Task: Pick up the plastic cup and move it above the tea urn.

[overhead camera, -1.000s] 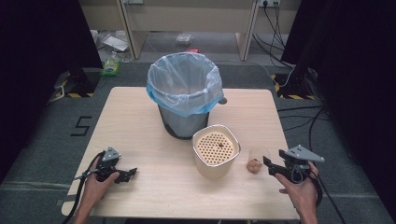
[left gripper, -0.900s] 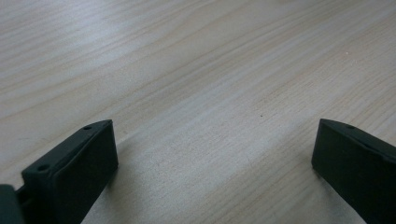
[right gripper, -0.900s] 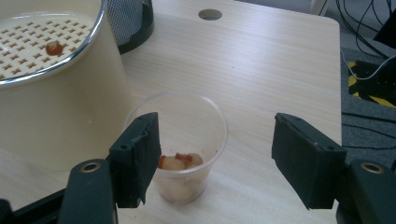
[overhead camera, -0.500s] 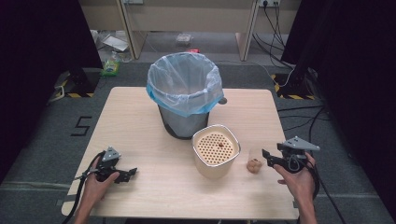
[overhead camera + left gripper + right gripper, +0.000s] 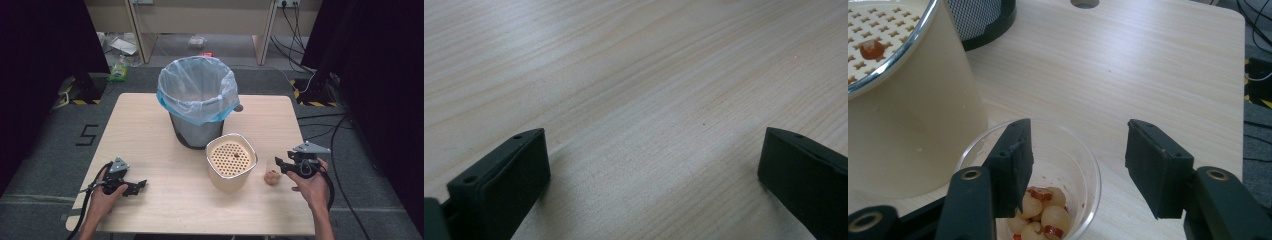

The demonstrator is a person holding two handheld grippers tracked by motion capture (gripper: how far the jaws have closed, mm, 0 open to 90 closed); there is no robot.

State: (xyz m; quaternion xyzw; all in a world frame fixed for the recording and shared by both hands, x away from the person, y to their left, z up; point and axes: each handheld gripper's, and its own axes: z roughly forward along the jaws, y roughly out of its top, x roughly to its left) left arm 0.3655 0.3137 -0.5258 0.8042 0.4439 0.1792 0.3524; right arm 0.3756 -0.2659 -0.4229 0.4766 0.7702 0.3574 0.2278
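in the lower left of the high view the left gripper (image 5: 142,184) is rested on the wooden table (image 5: 150,130), its jaws spread wide over bare wood. in the lower right the right gripper (image 5: 279,164) is held just beside a clear plastic cup (image 5: 1083,160) of pale fruit pieces (image 5: 1048,212); its jaws have just been closing and are seen half spread, one inside the rim, one outside, the wall not yet pinched. just left of the cup a cream container (image 5: 231,172) with a perforated insert is stood. farther up, a bin (image 5: 198,95) lined with a blue bag is placed.
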